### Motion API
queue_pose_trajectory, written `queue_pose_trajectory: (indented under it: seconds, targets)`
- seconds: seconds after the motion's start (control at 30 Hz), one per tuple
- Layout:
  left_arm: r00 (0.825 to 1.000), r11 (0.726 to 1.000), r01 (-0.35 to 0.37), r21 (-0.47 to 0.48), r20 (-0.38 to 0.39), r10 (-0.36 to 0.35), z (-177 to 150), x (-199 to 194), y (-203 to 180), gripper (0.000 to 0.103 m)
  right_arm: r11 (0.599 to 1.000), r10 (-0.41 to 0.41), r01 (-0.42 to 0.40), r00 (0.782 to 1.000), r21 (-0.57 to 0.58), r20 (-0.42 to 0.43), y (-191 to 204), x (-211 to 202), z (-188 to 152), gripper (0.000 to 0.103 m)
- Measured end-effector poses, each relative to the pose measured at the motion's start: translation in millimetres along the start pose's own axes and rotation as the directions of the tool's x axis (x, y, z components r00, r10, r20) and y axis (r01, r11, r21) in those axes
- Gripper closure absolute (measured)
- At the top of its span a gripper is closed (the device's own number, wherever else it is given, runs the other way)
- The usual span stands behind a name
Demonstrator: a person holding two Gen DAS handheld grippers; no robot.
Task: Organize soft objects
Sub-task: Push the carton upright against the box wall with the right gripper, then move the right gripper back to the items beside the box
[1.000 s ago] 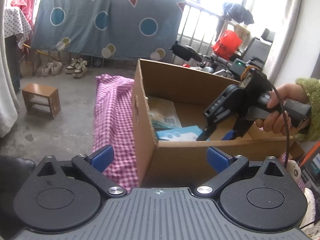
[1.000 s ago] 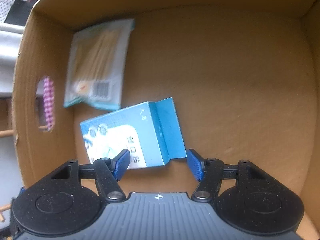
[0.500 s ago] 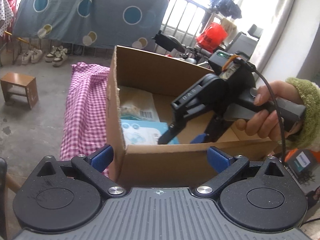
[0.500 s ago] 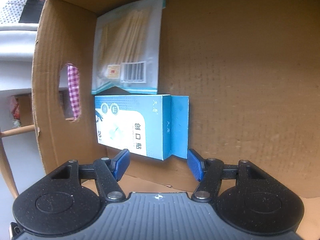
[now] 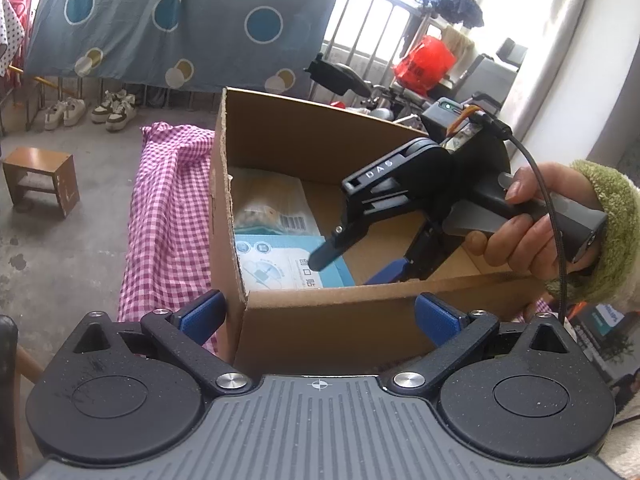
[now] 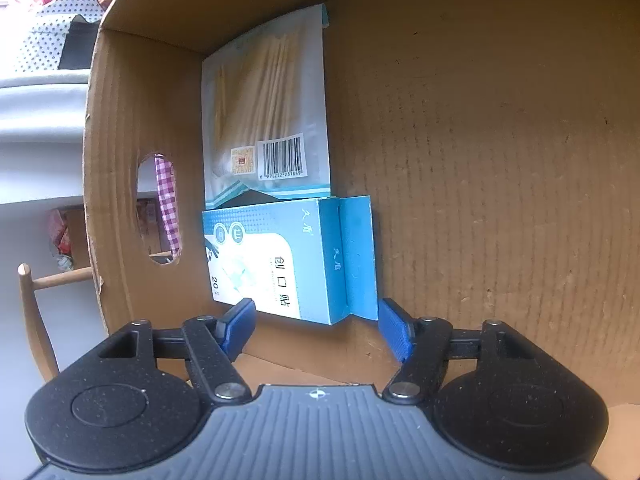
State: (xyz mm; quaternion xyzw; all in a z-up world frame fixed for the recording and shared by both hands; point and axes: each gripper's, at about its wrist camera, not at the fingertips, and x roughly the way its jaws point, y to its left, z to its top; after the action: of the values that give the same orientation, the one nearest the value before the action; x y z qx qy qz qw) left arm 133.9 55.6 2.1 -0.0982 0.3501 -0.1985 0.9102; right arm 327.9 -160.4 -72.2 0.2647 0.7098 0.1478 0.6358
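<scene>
Widening since before, my right gripper (image 6: 316,330) fingers stand spread, clear of the glossy blue carton (image 6: 280,264), lengthwise along the cardboard box (image 6: 480,160) wall.

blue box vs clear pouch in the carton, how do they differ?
The blue box is rigid, opaque printed card with an open end flap; the clear pouch is flat, see-through film showing pale sticks and a barcode. The blue box lies nearer the right gripper, the clear pouch beyond it. Both lie flat by the cardboard carton's handle-hole wall.
</scene>
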Motion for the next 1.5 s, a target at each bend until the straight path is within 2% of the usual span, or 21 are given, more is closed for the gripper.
queue_pose_trajectory:
  seconds: [0.2, 0.4, 0.53, 0.7, 0.87, 1.0, 1.2, 1.27, 1.4, 1.5]
  targets:
    - [1.0, 1.0, -0.01, 0.015, -0.003, 0.01, -1, 0, -3, 0.002, 1.0, 0.012, -0.012, 1.0, -0.008, 0.002, -1, -6, 2, 0.025]
    - [1.0, 0.999, -0.015, 0.031, 0.009, 0.015, -3, -1, -4, 0.002, 1.0, -0.021, 0.022, 0.999, -0.018, 0.037, 4, -26, -8, 0.025]
    - [1.0, 0.999, -0.007, 0.041, 0.016, 0.006, -5, -4, -5, 0.002, 0.998, 0.026, -0.025, 0.999, -0.05, 0.019, 16, -33, -18, 0.02]
    - [1.0, 0.999, -0.007, 0.042, 0.025, 0.006, -9, -15, -3, 0.002, 0.994, 0.069, -0.073, 0.996, -0.084, -0.056, 41, -11, -12, 0.015]
    - [0.999, 1.0, -0.015, -0.007, 0.033, 0.015, -13, -29, 8, 0.002, 0.997, 0.063, -0.067, 0.994, -0.041, -0.089, 43, 17, 1, 0.015]
    - [0.998, 0.998, -0.045, -0.053, 0.045, 0.047, -16, -41, 20, 0.002, 0.994, 0.11, -0.11, 0.992, -0.008, -0.055, 37, 15, 1, 0.014]
    - [0.996, 0.993, -0.055, -0.104, 0.067, 0.062, -16, -55, 27, 0.002, 0.985, 0.163, -0.164, 0.986, -0.051, -0.016, 37, -16, -32, 0.014]
    - [0.994, 0.992, -0.065, -0.105, 0.077, 0.073, -16, -60, 24, 0.002, 0.979, 0.189, -0.187, 0.982, -0.086, 0.021, 38, -33, -46, 0.014]
    - [0.993, 0.993, -0.063, -0.1, 0.09, 0.073, -18, -66, 16, 0.002, 0.953, 0.279, -0.26, 0.953, -0.153, 0.117, 26, -83, -85, 0.012]
    - [0.994, 0.995, -0.056, -0.084, 0.084, 0.063, -21, -68, 8, 0.002, 0.933, 0.34, -0.302, 0.917, -0.194, 0.208, 5, -122, -116, 0.009]
